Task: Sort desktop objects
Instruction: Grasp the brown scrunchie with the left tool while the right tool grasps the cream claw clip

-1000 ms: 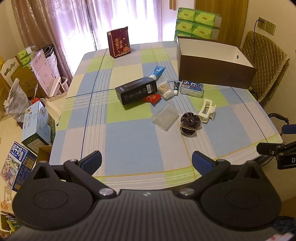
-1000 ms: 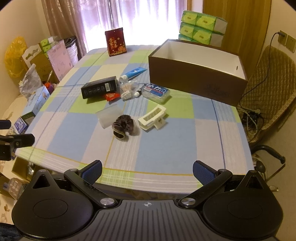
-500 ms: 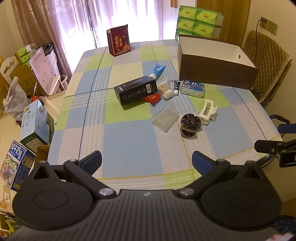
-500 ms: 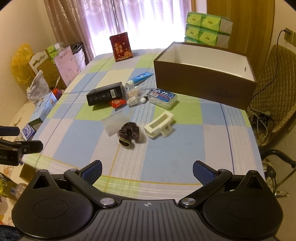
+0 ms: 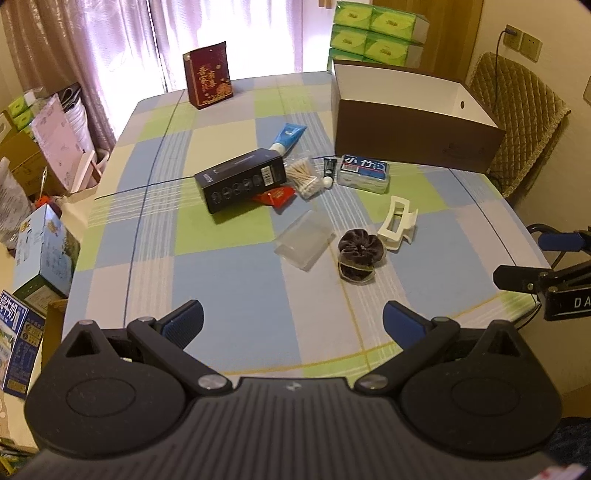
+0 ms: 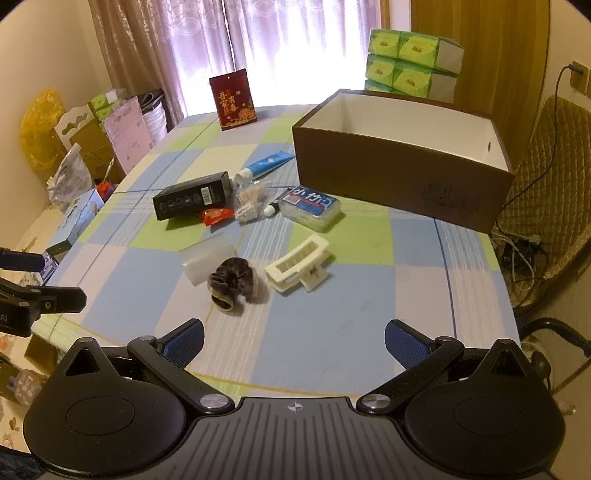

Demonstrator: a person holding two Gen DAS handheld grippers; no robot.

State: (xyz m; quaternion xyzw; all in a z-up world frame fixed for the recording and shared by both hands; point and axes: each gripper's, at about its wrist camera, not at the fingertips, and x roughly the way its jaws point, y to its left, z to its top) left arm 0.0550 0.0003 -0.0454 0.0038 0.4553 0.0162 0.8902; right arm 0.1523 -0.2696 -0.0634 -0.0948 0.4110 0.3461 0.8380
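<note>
Loose items lie mid-table on the checked cloth: a black box (image 5: 242, 179), a blue tube (image 5: 286, 137), cotton swabs (image 5: 304, 176), a red packet (image 5: 277, 195), a blue-labelled pack (image 5: 364, 172), a clear case (image 5: 304, 243), a dark scrunchie (image 5: 359, 254) and a white hair claw (image 5: 397, 223). An open brown box (image 5: 410, 122) stands at the back right. My left gripper (image 5: 293, 321) hangs open over the near edge, holding nothing. My right gripper (image 6: 294, 338) is open too, just short of the scrunchie (image 6: 231, 280) and claw (image 6: 300, 267).
A red gift bag (image 5: 207, 75) stands at the table's far end. Green tissue packs (image 5: 376, 33) are stacked behind the brown box. A padded chair (image 5: 517, 122) sits to the right. Boxes and bags (image 5: 44, 251) crowd the floor on the left.
Both grippers have moved forward over the table's near edge and the objects look closer. Both stayed open, and nothing on the table shifted.
</note>
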